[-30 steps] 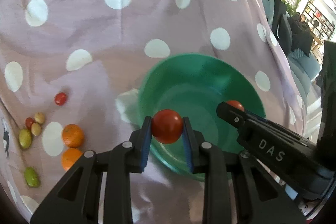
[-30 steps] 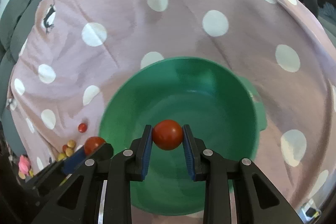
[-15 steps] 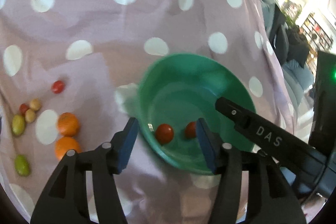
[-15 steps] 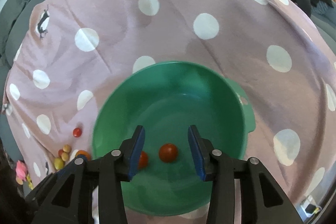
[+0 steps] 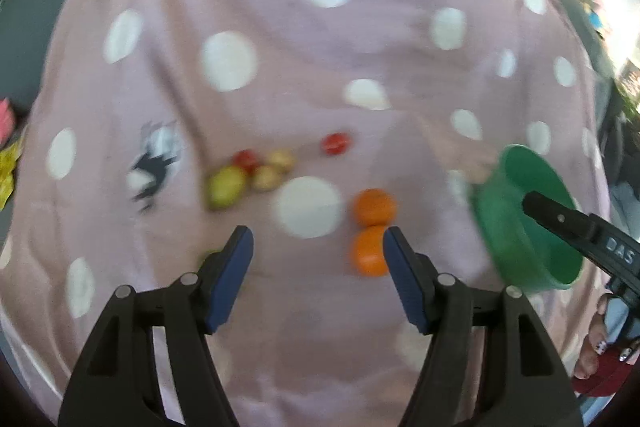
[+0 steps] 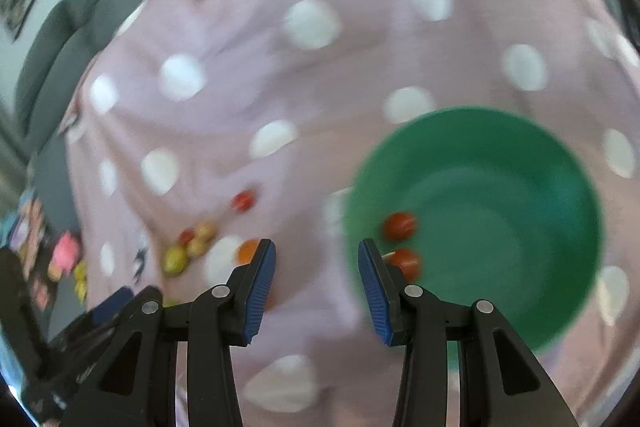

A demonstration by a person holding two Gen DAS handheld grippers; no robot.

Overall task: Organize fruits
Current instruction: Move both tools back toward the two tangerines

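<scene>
Currently both frames are motion-blurred. Left gripper (image 5: 318,245): jaws opening, nothing between the pads, only pink polka-dot cloth (image 5: 280,27) under the gap. Two oranges (image 5: 372,227) lie touching each other; the nearer one sits just inside the right-hand finger (image 5: 404,283), the farther one just beyond the tips. Past them a cluster of small fruits (image 5: 252,171), yellow-green, tan and red, plus one lone red tomato (image 5: 336,143) set apart. Green bowl (image 5: 524,231) is well off to the right. Right gripper (image 6: 316,267): jaws apart, empty, hovering over cloth just left of the bowl rim. Two red tomatoes (image 6: 402,241) lie inside the bowl near its left wall, just beyond the right-hand finger (image 6: 376,291).
</scene>
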